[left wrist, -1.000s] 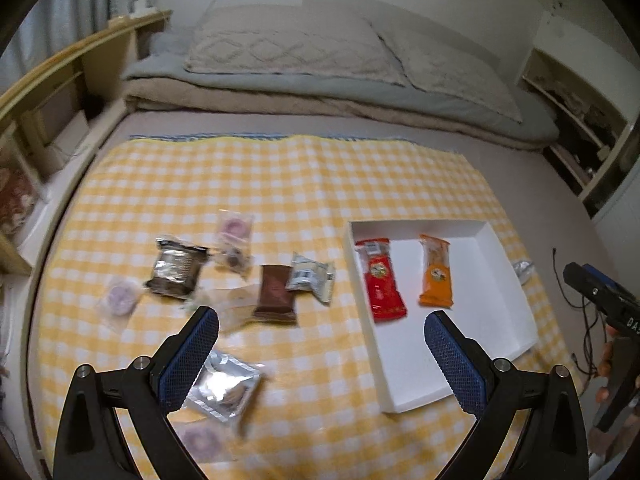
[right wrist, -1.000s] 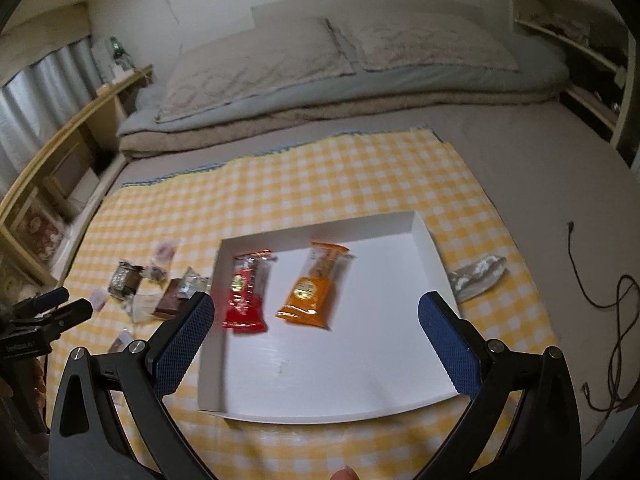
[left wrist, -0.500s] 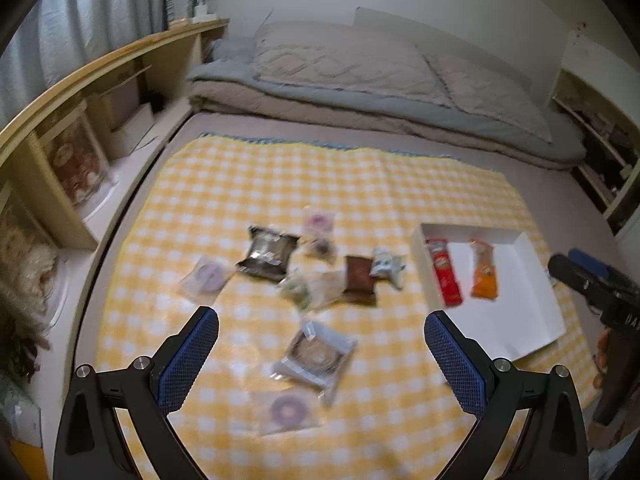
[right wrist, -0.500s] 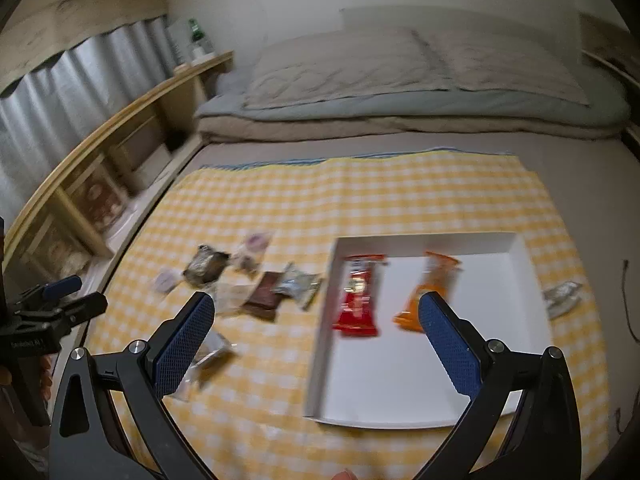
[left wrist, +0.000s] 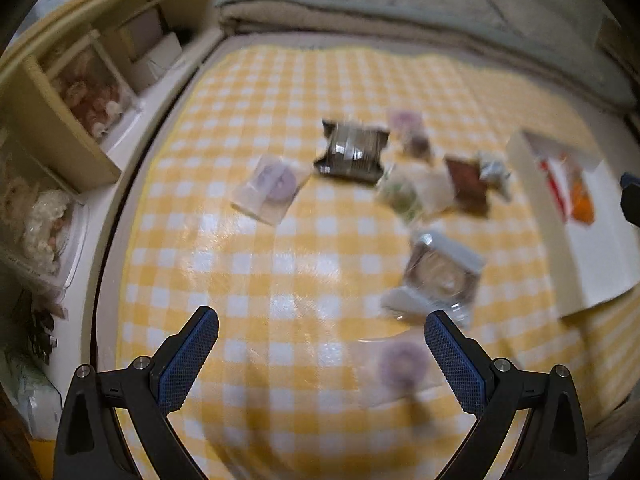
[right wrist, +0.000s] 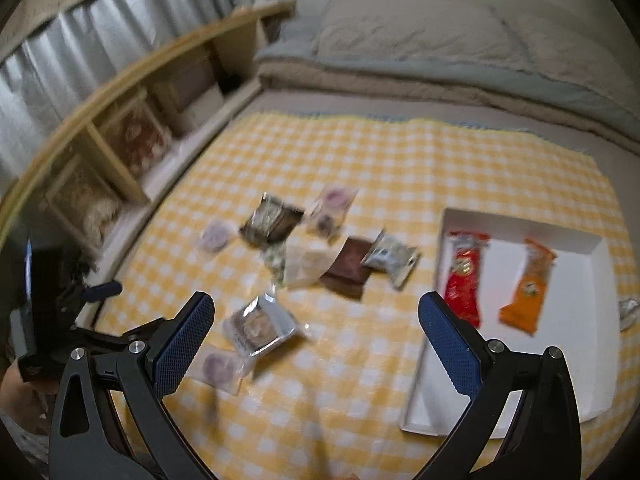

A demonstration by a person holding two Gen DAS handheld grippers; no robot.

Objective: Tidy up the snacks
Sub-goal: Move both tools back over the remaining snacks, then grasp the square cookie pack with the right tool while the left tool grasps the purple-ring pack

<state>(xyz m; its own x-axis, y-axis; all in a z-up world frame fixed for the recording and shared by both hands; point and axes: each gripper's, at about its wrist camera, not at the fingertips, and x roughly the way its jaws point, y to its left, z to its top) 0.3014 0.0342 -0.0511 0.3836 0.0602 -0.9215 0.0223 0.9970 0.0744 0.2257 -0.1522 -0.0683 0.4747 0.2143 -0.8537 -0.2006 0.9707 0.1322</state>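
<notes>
step: so far it looks like the reach phase, two packs boxed, the rest loose on the yellow-and-white checked cloth (right wrist: pixel 400 168)
left gripper (left wrist: pixel 320 344): spread wide, holding nothing, over bare cloth
right gripper (right wrist: pixel 316 332): also gaping and empty
snacks: crinkly silver-and-clear cookie pouch (right wrist: pixel 260 326) nearest; glossy red wrapper (right wrist: pixel 464 276) and orange wrapper (right wrist: pixel 528 288) lie flat in the shallow white cardboard tray (right wrist: pixel 520 224)
next: probably drop onto that pouch, pinch gently, it's slippery film
</notes>
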